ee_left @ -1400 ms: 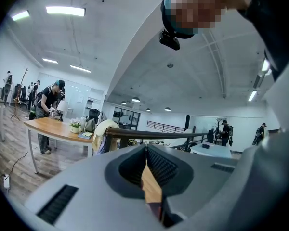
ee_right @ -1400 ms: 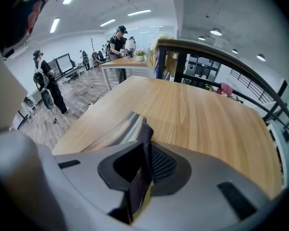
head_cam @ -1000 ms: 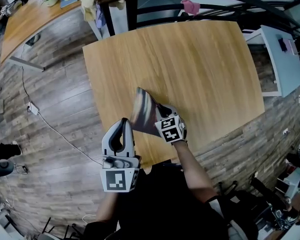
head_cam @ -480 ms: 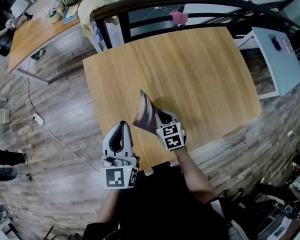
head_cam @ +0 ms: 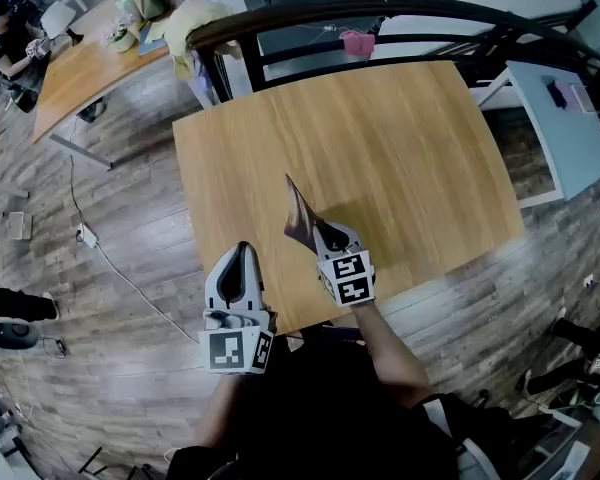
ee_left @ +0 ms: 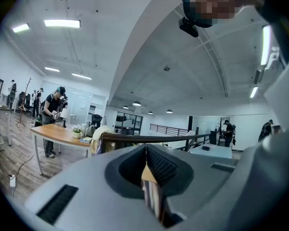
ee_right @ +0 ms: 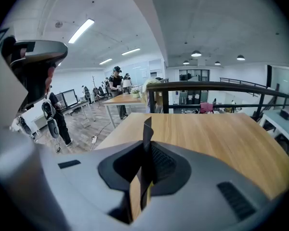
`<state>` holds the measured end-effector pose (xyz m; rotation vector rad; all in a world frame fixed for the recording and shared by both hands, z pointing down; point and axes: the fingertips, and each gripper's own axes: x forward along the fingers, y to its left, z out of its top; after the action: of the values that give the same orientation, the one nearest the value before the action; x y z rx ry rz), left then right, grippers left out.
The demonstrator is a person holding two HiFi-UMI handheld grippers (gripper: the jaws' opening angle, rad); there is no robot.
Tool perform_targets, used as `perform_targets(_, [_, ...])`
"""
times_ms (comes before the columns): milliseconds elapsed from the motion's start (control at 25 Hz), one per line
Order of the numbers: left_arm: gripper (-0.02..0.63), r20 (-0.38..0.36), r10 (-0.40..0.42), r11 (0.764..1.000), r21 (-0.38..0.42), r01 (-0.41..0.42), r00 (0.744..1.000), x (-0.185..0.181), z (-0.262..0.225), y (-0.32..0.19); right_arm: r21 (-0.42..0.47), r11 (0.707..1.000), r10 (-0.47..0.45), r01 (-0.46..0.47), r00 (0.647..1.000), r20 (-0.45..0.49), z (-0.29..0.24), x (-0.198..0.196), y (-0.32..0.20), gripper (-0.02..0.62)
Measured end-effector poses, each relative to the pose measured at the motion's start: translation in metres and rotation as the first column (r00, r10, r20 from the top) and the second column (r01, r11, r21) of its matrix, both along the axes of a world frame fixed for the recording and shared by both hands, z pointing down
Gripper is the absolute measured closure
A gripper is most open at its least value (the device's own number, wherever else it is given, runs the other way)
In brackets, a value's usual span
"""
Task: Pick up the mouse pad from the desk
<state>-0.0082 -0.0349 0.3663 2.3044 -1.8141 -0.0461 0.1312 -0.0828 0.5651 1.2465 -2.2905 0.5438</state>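
Observation:
The dark mouse pad (head_cam: 298, 214) hangs edge-on above the near part of the wooden desk (head_cam: 380, 128), off its surface. My right gripper (head_cam: 318, 231) is shut on the pad's lower corner. In the right gripper view the pad (ee_right: 147, 131) stands up as a thin dark sheet pinched between the jaws of the right gripper (ee_right: 147, 163). My left gripper (head_cam: 243, 252) is at the desk's near-left edge, left of the pad and apart from it. In its own view the left gripper (ee_left: 146, 151) has its jaws closed together, with nothing gripped.
A dark railing (head_cam: 380, 13) runs along the desk's far side, with a pink object (head_cam: 357, 43) behind it. A white table (head_cam: 570, 118) stands at the right, another wooden table (head_cam: 90, 78) with clutter at the far left. A cable (head_cam: 110, 258) lies on the plank floor.
The right gripper has risen with the mouse pad, which now shows narrower and more edge-on. The left gripper has shifted slightly and stays shut.

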Motion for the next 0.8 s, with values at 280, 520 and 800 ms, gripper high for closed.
perform_targets(280, [0.581,-0.023,0.028,1.0,0.004,-0.028,0.999,-0.004,-0.009,0.005,0.052,0.998,0.035,-0.038,0.998,0.054,-0.043,0.001,0.013,0.545])
perform_targets(520, [0.581,-0.025,0.056,0.998,0.028,-0.055,0.998,-0.018,-0.017,0.011,0.13,0.986,0.09,-0.107,0.988,0.127,-0.095,-0.005,0.023,0.545])
perform_targets(800, [0.581,-0.044,0.09,0.996,0.033,-0.089,0.995,-0.04,-0.02,0.019,0.206,0.964,0.131,-0.169,0.974,0.186,-0.143,-0.023,0.038,0.545])
